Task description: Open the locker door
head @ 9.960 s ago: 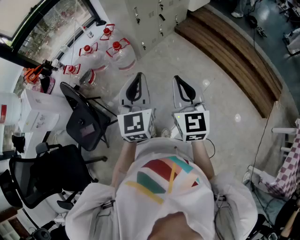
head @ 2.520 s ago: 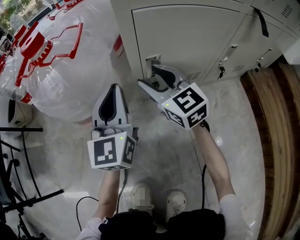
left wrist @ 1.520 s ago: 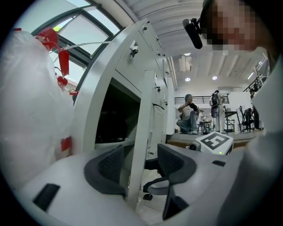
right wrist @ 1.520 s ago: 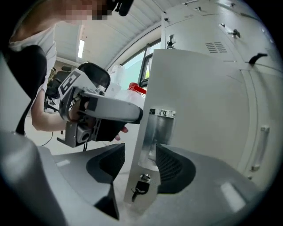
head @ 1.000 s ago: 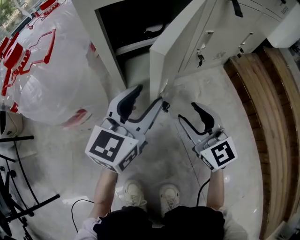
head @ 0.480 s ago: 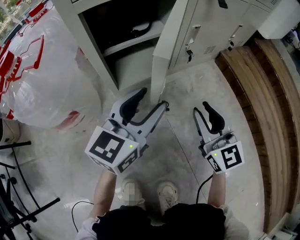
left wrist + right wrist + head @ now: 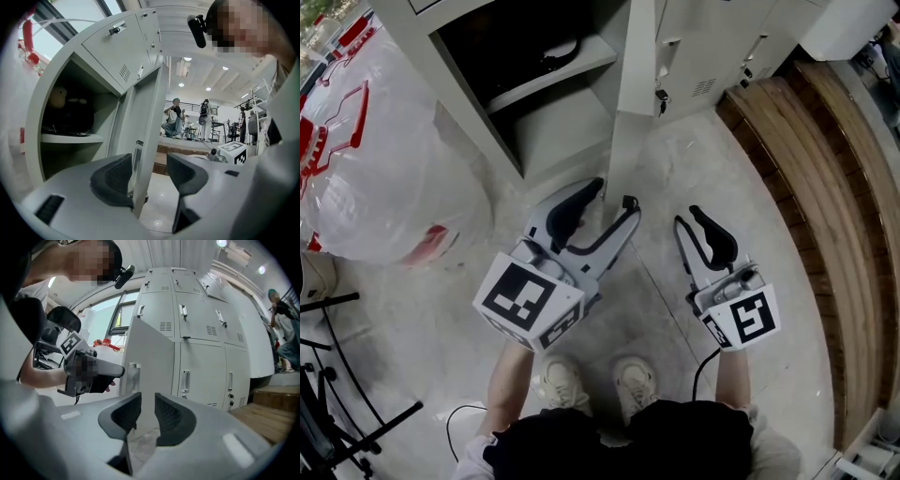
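Note:
The grey locker door stands swung out, edge-on to me in the head view, with the dark compartment open to its left. My left gripper straddles the door's free edge low down. In the left gripper view the door edge runs between the pads, close against the left one and apart from the right, so the jaws are open. My right gripper hangs free to the right of the door. Its jaws have just been closing to a narrow gap with nothing between them.
A shelf inside the locker carries a dark object. A big plastic bag of red-capped water bottles lies at the left. More shut lockers stand at the right, with a wooden step beside them. My shoes are below.
The door has swung further out with my left gripper still around its edge. My right gripper's jaws have narrowed from wide to a small gap, and it has drifted slightly.

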Demonstrator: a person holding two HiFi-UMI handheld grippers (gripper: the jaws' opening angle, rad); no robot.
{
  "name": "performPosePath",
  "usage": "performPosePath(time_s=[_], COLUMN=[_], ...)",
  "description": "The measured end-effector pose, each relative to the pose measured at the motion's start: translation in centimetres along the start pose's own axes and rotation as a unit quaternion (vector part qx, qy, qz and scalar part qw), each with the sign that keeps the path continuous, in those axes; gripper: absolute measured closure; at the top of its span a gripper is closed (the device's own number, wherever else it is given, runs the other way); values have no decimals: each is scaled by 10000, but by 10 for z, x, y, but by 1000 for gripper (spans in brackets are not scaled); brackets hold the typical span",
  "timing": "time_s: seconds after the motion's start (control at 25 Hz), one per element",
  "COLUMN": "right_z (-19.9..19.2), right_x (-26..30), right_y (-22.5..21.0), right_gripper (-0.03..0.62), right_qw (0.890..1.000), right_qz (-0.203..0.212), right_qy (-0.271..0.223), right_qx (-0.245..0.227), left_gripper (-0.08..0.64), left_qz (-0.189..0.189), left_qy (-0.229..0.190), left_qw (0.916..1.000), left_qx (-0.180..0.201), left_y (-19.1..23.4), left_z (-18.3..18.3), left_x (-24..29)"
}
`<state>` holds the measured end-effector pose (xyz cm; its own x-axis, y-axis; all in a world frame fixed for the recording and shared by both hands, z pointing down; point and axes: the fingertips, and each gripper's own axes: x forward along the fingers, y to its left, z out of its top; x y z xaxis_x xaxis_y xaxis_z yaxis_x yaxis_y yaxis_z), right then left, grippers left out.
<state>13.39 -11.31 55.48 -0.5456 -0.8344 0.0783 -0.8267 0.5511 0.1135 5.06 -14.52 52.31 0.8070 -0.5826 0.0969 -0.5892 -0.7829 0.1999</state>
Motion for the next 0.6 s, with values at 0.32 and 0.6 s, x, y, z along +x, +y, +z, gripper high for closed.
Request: performPosePath(time_s=[0.32,0.6], right_z=[-2,-9], right_x=[-3,-5], right_y=[0,16], right_gripper=[523,528], right_qw=[9999,9990], right_qz=[-63,-22], right_qy=[11,41], right_qx=[78,441], left_gripper=[337,337], left_qz=[-320,-578], left_qy=[50,98], left_qw=[9995,9982], left_qx=[67,113], left_y=[-22,-37], left_z=[-3,-4], left_x=[12,23])
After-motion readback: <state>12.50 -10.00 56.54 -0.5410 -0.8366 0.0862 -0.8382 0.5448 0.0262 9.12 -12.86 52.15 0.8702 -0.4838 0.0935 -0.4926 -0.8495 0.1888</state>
